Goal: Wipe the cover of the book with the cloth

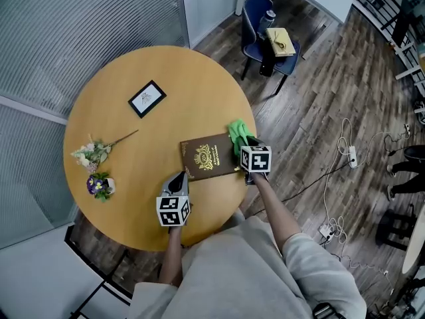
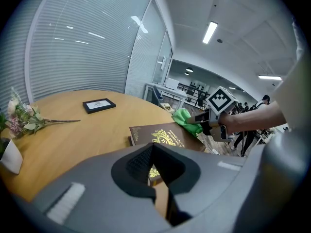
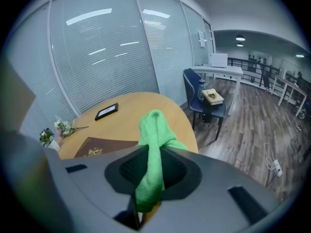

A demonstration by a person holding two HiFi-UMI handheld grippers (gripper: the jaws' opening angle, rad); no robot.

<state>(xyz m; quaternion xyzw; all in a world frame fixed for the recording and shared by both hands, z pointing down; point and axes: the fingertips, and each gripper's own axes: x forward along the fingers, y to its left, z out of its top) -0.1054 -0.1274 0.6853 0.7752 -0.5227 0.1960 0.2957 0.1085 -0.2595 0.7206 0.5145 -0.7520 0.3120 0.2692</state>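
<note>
One cloth [image 3: 154,130] in R gripper [image 3: 151,174]; book [image 1: 208,156] txt unreadable.

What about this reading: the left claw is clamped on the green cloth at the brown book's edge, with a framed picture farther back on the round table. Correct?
It is the right claw that is clamped on the green cloth, as the right gripper view shows. The rest holds: cloth at the brown book's edge, framed picture farther back on the round table.

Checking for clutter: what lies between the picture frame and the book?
Nothing: only bare table between picture frame and book, shown in the head view.
</note>
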